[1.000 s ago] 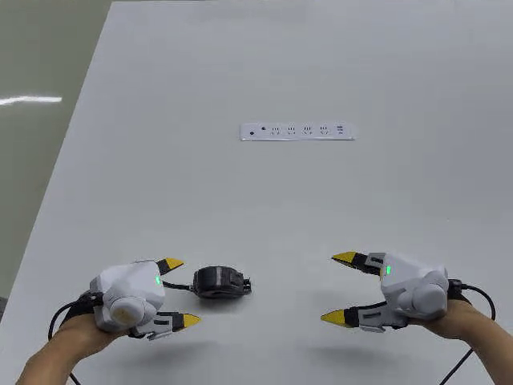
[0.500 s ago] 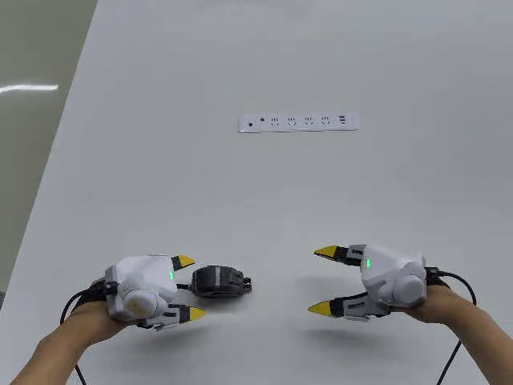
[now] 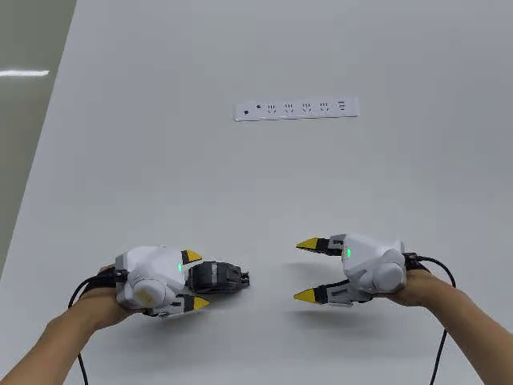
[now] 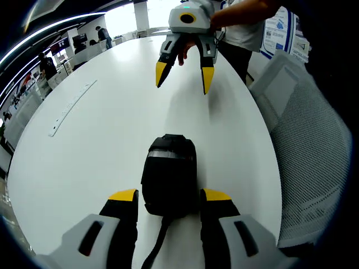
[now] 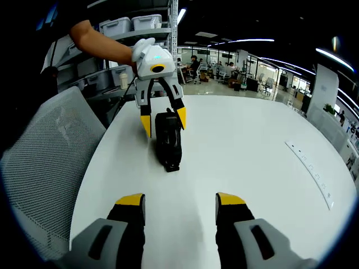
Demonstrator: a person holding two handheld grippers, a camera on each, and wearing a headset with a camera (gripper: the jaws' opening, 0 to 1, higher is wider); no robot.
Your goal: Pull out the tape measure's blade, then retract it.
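A black tape measure (image 3: 218, 277) lies on the white table (image 3: 240, 184), its blade drawn in and a black cord trailing from its rear. My left gripper (image 3: 196, 280) straddles the case's rear end, one yellow-tipped jaw close along each side. In the left gripper view the tape measure (image 4: 168, 174) sits between the fingertips (image 4: 123, 196) with only slim gaps, so the left gripper (image 4: 169, 195) is open. My right gripper (image 3: 307, 269) hovers open to the right, apart from the case and pointing at it. In the right gripper view the tape measure (image 5: 168, 140) lies ahead of the empty right gripper (image 5: 180, 200).
A white power strip (image 3: 296, 108) lies flat further back on the table. The table's left edge (image 3: 40, 160) drops to a grey-green floor. A mesh chair (image 5: 39, 179) stands beside the table's near end.
My left gripper has slid forward so its jaws now flank the tape measure, and the jaws have narrowed a little. The right gripper has moved left, closer to the tape measure.
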